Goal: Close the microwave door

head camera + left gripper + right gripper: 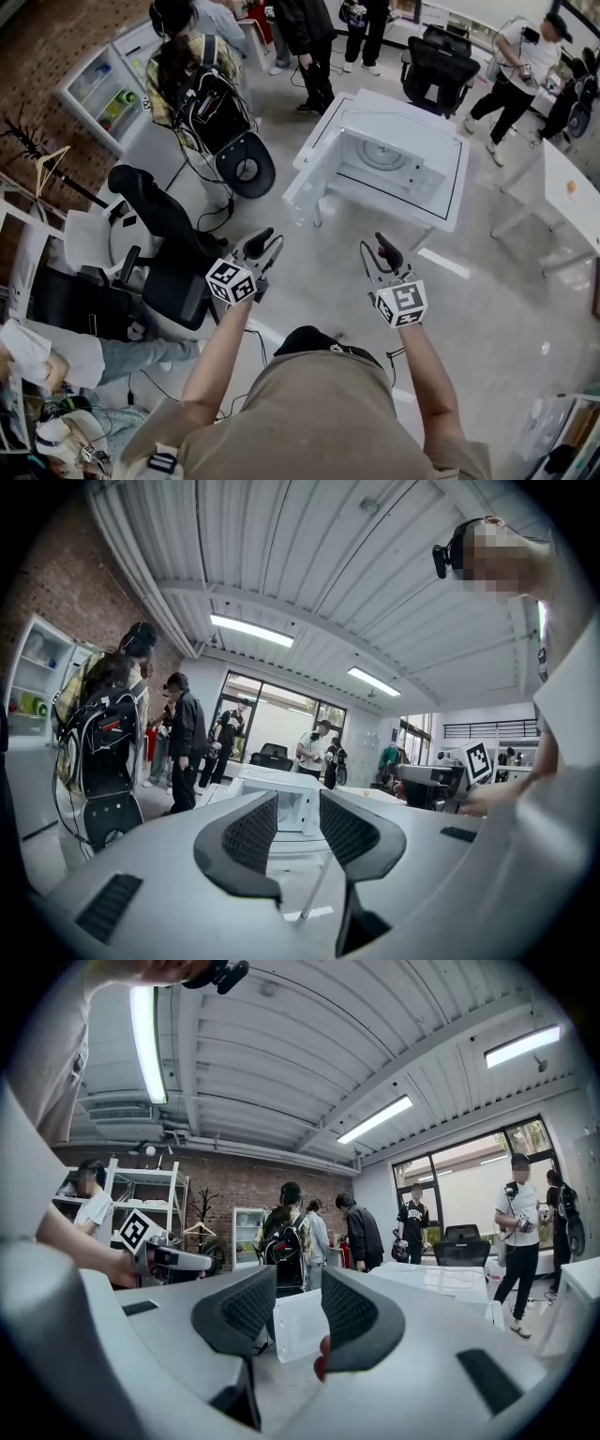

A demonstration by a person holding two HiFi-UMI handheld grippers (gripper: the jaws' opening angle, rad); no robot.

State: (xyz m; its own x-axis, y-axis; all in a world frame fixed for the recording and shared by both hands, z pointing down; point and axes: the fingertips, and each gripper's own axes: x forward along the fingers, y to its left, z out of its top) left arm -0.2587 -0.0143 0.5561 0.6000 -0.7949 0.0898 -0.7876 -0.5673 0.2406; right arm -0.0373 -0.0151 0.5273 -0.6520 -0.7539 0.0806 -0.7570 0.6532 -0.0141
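Observation:
A white microwave (389, 155) stands on a white table (448, 220) ahead of me, its cavity and turntable showing. Its door (302, 192) hangs open at the left side. My left gripper (265, 246) and right gripper (382, 251) are held side by side well short of the table, both pointing at the microwave. Each has its jaws apart with nothing between them. In the left gripper view the microwave (281, 782) shows beyond the left gripper (298, 803). In the right gripper view the open door (298, 1324) shows beyond the right gripper (298, 1279).
A black office chair (159, 234) stands close at my left. A black bag on a wheeled stand (220, 122) and several people are behind the microwave. A white shelf (103, 89) is far left, another white table (572, 187) at right, a second black chair (439, 61) beyond.

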